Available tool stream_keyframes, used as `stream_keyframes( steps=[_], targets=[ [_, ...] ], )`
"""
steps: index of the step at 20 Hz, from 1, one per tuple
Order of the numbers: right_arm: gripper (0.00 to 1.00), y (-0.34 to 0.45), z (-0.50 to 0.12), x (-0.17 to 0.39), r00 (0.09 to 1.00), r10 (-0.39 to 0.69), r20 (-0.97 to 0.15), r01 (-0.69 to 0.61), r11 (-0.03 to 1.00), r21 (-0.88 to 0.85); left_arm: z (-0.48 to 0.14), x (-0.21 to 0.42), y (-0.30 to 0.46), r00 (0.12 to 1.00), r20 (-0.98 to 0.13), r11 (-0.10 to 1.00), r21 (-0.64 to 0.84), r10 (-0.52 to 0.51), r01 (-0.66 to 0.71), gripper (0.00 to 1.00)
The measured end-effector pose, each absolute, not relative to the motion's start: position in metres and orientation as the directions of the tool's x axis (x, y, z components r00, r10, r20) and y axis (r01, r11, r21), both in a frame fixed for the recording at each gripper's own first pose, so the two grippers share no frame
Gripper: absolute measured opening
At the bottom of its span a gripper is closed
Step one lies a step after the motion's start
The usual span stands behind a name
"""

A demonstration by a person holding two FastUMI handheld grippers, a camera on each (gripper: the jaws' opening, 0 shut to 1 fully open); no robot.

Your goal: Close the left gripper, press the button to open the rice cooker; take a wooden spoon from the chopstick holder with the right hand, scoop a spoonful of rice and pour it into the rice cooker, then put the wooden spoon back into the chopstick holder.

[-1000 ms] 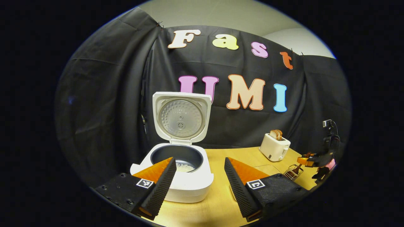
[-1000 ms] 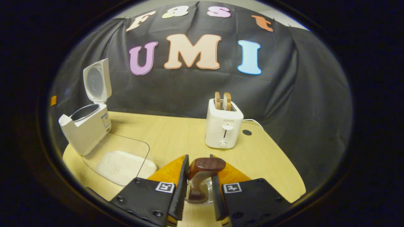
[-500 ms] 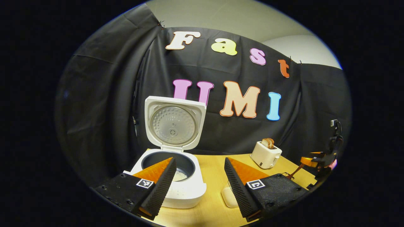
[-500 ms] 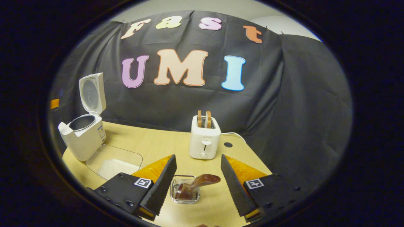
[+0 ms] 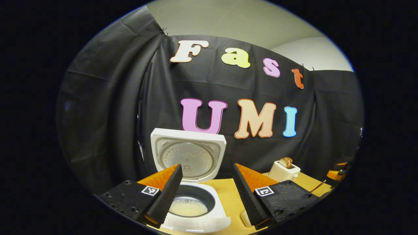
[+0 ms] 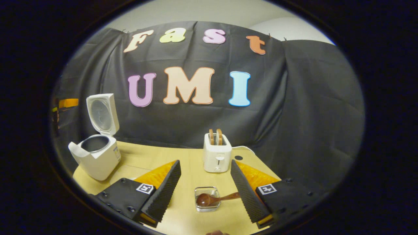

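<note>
The white rice cooker [image 5: 196, 222] stands with its lid [image 5: 188, 156] raised, and white rice lies in the dark pot [image 5: 189, 206]. My left gripper [image 5: 206, 167] hovers open just before and above it, holding nothing. The cooker [image 6: 96, 158] sits far left in the right gripper view. The wooden spoon [image 6: 212, 198] rests in the small clear chopstick holder [image 6: 207, 205], bowl inside and handle leaning right. My right gripper [image 6: 205, 169] is open above and behind the holder, apart from the spoon.
A white toaster [image 6: 217, 156] holding two slices stands mid-table behind the holder, with a cord running right. A clear tray [image 6: 125, 169] lies right of the cooker. The wooden table [image 6: 183, 156] ends at the black cloth wall.
My right gripper opened, let go of the spoon and drew back; the spoon now rests in the holder. My left gripper tilted upward, so the cooker sits lower in its view.
</note>
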State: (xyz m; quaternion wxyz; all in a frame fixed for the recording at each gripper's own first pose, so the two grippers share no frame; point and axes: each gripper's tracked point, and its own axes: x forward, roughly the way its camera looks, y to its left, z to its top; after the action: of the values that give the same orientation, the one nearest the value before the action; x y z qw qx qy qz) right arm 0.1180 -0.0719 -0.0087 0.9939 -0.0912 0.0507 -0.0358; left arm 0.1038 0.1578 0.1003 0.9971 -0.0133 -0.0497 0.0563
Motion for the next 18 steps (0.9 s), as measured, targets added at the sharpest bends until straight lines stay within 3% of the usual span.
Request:
stream_keyframes(
  steps=[5,6,8,9,11,18],
  targets=[
    [0.93,-0.055,-0.011,0.102,0.991,-0.098,-0.093,0.079,0.978,-0.192,0.140,0.148,0.193,0.984,0.122,0.990,-0.057,0.132,-0.125,0.90],
    [0.93,-0.054,-0.014,0.100,0.989,-0.105,-0.101,0.084,0.978,-0.191,0.146,0.159,0.201,0.982,0.126,0.990,-0.046,0.139,-0.134,0.94],
    [0.93,-0.052,-0.023,0.093,0.986,-0.115,-0.122,0.091,0.979,-0.185,0.160,0.179,0.215,0.979,0.139,0.988,-0.036,0.151,-0.147,0.86],
    [0.93,-0.053,-0.026,0.091,0.984,-0.121,-0.129,0.095,0.978,-0.186,0.165,0.189,0.219,0.979,0.140,0.989,-0.041,0.149,-0.145,0.90],
    [0.93,-0.052,-0.031,0.087,0.981,-0.130,-0.142,0.102,0.977,-0.189,0.171,0.210,0.230,0.979,0.132,0.987,-0.048,0.157,-0.152,0.86],
    [0.95,-0.048,-0.030,0.085,0.978,-0.151,-0.144,0.118,0.969,-0.219,0.162,0.276,0.255,0.981,0.043,0.982,-0.006,0.189,-0.189,0.89]
  ],
)
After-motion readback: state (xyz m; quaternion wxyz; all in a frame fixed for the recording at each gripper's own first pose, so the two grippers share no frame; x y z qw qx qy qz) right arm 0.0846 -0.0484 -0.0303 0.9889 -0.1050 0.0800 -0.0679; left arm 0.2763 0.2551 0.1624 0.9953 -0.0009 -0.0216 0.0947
